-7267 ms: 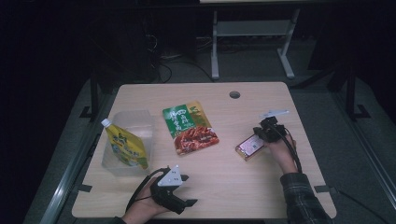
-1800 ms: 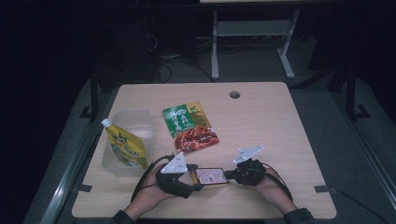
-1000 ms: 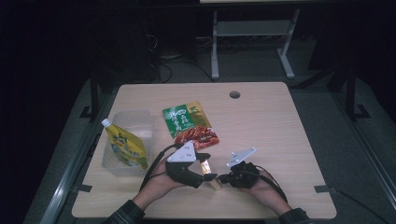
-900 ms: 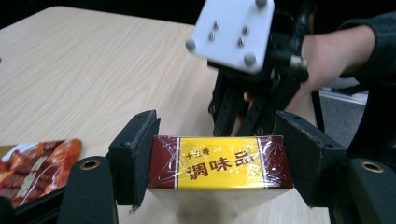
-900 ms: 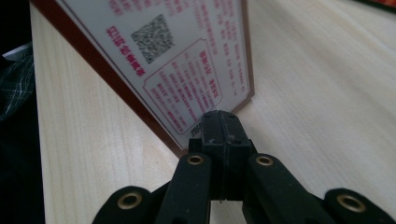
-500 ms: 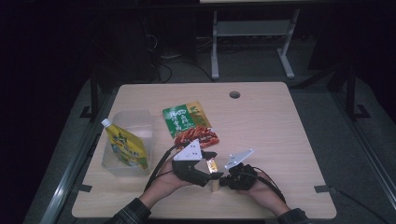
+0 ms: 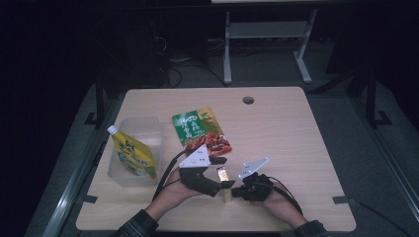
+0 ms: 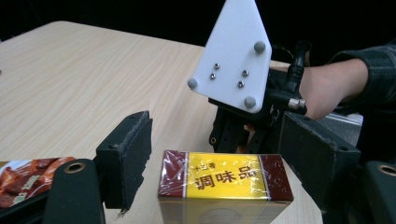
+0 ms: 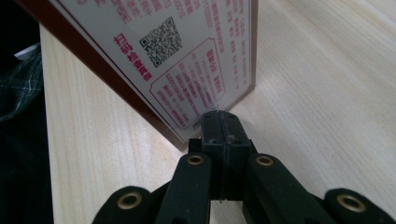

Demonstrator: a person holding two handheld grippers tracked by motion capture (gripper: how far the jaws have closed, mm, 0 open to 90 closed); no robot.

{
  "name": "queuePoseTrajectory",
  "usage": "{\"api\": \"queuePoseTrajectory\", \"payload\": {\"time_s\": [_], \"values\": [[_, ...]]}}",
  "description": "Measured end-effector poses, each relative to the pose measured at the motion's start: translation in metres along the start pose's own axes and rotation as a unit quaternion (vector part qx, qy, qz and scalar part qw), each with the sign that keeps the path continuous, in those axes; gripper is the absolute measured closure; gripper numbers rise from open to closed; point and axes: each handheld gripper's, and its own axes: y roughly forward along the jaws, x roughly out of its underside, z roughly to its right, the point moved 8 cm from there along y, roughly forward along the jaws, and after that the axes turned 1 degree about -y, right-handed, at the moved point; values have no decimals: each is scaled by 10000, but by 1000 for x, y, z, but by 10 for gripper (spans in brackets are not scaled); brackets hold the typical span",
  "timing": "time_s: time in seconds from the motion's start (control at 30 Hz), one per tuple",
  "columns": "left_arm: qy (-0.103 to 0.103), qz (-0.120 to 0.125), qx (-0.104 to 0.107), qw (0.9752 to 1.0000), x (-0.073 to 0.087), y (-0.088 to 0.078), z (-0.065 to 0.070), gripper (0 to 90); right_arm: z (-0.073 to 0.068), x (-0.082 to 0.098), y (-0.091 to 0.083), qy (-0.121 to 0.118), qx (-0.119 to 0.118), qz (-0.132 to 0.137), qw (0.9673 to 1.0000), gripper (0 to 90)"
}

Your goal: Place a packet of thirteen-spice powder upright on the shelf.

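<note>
Step in hand, as I read it: working on the small yellow-and-brown box (image 8: 224,179), prob. getting its clear wrap off or handing it over between the two tools. The box stands upright on the surface (image 7: 296,148), near the front edge and about mid-width, right between my two hands.

L gripper (image 7: 221,173): its fingers (image 8: 128,158) have just been opening. The box sits between them, but in the left gripper view there's a gap on each side, so the pads aren't pressing on it. Wide open around it, nothing held.

R gripper (image 9: 219,121): fingers fully closed, pad to pad, with the tips right at the lower corner of the box, on the printed back side with the QR code. A thin sliver shows at the tip. It could be an edge of the wrap, but I can't tell if anything is really pinched.

Off to the side and not involved: a yellow pouch (image 7: 131,155) leaning in a clear tub (image 7: 148,128) at the left, and a green-and-red snack bag (image 7: 200,129) lying flat just behind the L gripper.

Next move, my guess: the box is free-standing and tall, so any pull from the R side will tip it. I'd close the L fingers on it first to steady it, then draw the R gripper away slowly, and check whether the wrap comes along.
</note>
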Motion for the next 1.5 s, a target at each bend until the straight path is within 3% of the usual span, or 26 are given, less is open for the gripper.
{"api": "queuePoseTrajectory", "payload": {"time_s": [0.3, 0.5, 0.67, 0.8, 0.9, 1.03, 1.33, 1.5], "values": [[-43, 113, -74, 9999, -5, -11, -3, 245, 2, -1, -4, 41, 41, 81, 9999, 899], [-101, 178, -99, 9997, -8, -31, -4, 270, 6, 1, -10, 42, 126, 111, 9999, 899], [-66, 14, -275, 9996, 1, -45, -3, 419, 5, 2, -11, 44, 99, 117, 9999, 899], [-129, -158, -483, 9986, 18, -51, -3, 656, 4, 2, -9, -33, 124, 87, 9999, 899], [-335, -434, -434, 9976, 39, -49, -1, 794, 3, 1, -10, -4, 131, 121, 9998, 899], [-392, -800, -380, 9953, 65, -39, 4, 896, 6, -2, -9, -16, 175, 150, 9997, 899], [-595, -1101, -84, 9921, 90, -11, 10, 897, 12, -14, -4, -3, 302, 290, 9991, 899], [-377, -1264, -6, 9913, 96, 4, 18, 897, 14, -21, 5, -57, 309, 240, 9992, 899]]}}
